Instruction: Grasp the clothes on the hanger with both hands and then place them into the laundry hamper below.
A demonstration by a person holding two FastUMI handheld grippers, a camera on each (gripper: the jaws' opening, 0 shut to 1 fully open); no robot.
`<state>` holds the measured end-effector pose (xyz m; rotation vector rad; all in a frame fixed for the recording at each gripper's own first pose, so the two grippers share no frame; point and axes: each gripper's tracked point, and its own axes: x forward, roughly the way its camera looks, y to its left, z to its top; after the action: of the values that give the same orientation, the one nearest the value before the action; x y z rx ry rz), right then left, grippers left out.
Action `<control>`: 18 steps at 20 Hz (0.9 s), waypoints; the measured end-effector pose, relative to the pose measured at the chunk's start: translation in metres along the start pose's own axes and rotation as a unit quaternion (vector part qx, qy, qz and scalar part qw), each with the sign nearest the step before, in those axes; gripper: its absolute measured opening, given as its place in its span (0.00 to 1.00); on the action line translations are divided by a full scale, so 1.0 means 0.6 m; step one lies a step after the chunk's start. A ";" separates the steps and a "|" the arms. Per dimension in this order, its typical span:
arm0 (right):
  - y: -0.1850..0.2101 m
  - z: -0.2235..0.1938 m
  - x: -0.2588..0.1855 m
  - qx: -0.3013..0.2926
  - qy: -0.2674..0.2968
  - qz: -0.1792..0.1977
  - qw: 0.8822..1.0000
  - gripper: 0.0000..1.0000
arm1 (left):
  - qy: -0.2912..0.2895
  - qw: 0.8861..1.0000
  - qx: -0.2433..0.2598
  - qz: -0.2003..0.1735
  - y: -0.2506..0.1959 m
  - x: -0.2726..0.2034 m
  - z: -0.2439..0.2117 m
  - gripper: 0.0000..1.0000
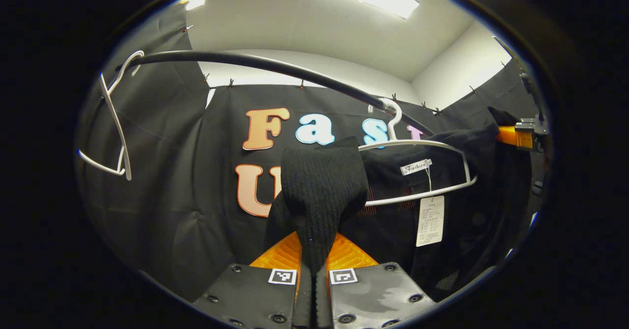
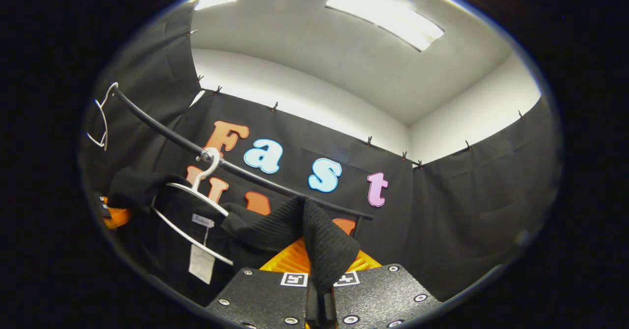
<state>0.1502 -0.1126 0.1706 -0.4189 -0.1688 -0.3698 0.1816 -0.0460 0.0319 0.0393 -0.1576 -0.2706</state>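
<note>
While the left tool (image 1: 312, 270) points upward with its fingers pinched tight on a bunched fold of black ribbed knit garment (image 1: 319, 191), the right tool (image 2: 320, 289) is tilted up the same way, nipping another fold of it (image 2: 314, 235). Between them the soft knit still drapes over a thin white wire hanger (image 1: 422, 172), hooked on the curved dark rail (image 1: 275, 66). A second, bare white hanger (image 1: 115, 118) hangs farther along.

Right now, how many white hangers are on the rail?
2. One bare hanger hangs at the rail's far left end; the other hanger hangs farther right with the black garment coming off it. Others past the rail's ends may be hidden.
</note>
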 end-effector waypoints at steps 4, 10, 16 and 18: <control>-0.015 0.003 0.060 -0.036 -0.011 -0.005 0.999 0.00 | 0.005 1.000 -0.009 -0.003 0.003 0.007 -0.006 0.10; -0.045 -0.023 0.124 -0.027 -0.004 -0.017 0.999 0.00 | 0.001 1.000 -0.002 -0.005 0.006 0.007 -0.001 0.11; -0.049 -0.016 0.181 -0.067 -0.003 0.000 0.998 0.00 | 0.002 1.000 -0.011 -0.014 0.000 0.005 0.001 0.10; -0.039 -0.050 0.187 -0.088 0.010 0.010 0.996 0.00 | -0.001 1.000 -0.013 -0.016 -0.001 0.006 0.002 0.10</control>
<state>0.2468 -0.1804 0.1782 -0.5890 -0.1122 -0.3707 0.1844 -0.0478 0.0337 0.0156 -0.1545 -0.3041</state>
